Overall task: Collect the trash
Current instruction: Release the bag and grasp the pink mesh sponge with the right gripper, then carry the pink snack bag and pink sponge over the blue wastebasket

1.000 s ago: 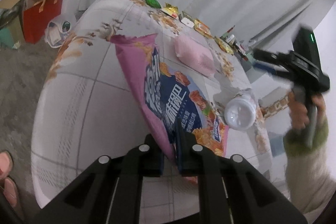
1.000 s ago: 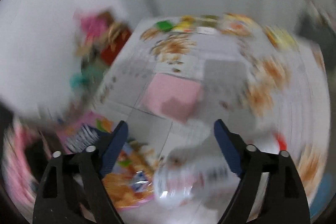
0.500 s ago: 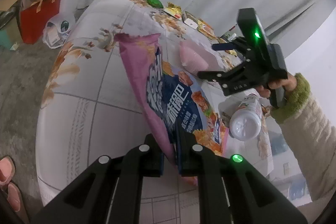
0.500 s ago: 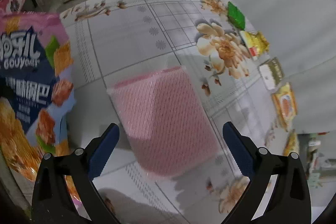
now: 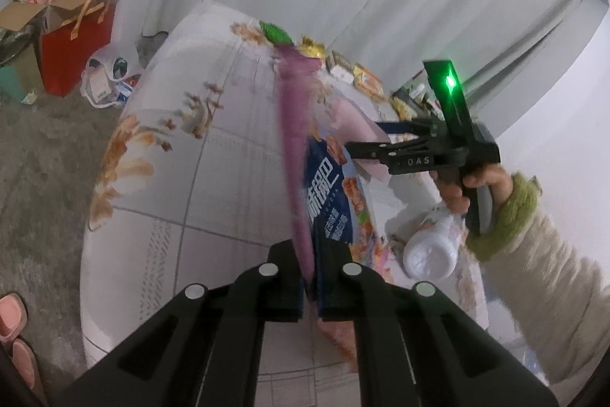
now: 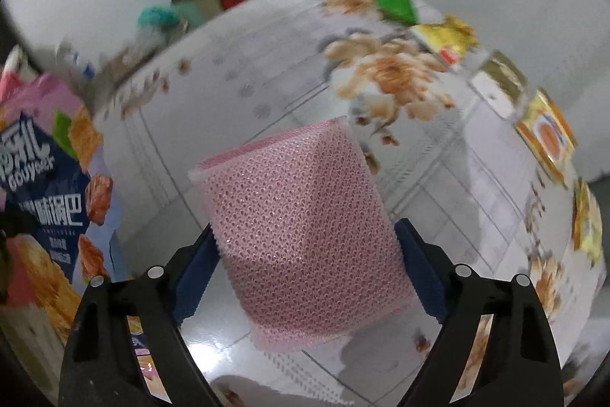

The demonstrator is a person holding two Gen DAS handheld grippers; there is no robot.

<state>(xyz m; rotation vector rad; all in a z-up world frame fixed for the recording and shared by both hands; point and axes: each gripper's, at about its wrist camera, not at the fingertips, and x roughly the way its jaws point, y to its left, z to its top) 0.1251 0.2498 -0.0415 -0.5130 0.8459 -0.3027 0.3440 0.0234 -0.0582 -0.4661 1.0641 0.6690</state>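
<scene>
My left gripper (image 5: pixel 309 273) is shut on the bottom edge of a large pink and blue snack bag (image 5: pixel 324 185), held above the floral table (image 5: pixel 198 178); the bag also shows in the right wrist view (image 6: pixel 45 185). My right gripper (image 6: pixel 305 262) is open, its fingers on either side of a pink foam net sleeve (image 6: pixel 305 224) that lies on the table (image 6: pixel 236 94). The right gripper also shows in the left wrist view (image 5: pixel 381 140), partly behind the bag. A white plastic bottle (image 5: pixel 431 246) lies on the table under the right hand.
Several small wrappers, green (image 6: pixel 392 2) and yellow (image 6: pixel 446 37), line the table's far edge. On the floor to the left stand a red paper bag (image 5: pixel 76 41), cardboard boxes and a white plastic bag (image 5: pixel 106 82). Grey curtains hang behind.
My right gripper has come down over the pink foam sleeve, which now lies between its fingers. The snack bag in my left gripper has swung edge-on and blurred.
</scene>
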